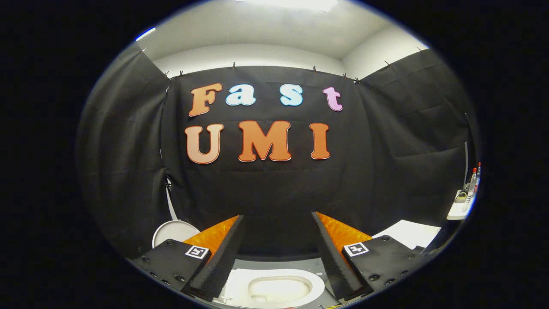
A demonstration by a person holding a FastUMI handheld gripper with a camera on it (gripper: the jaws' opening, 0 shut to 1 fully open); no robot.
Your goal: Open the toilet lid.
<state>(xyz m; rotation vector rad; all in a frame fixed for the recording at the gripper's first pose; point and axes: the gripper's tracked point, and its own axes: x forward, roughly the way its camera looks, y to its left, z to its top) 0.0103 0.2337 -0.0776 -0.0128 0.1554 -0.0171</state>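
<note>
A white toilet (240, 288) lies low between my two fingers, close under the gripper. I look down at its oval ring, and the hollow of the bowl (279, 288) shows inside it. I cannot make out where the lid stands from here. My gripper (278, 215) is open wide, with nothing between the fingers (218, 257), and it points at the black cloth wall beyond the toilet. The fingers do not touch the toilet.
A round white disc (173, 231) with a thin white stem stands beyond the left finger, against the cloth. A white flat surface (411, 234) lies beyond the right finger. Farther right, a small shelf (456, 212) carries bottles (472, 184). Grey floor surrounds the toilet.
</note>
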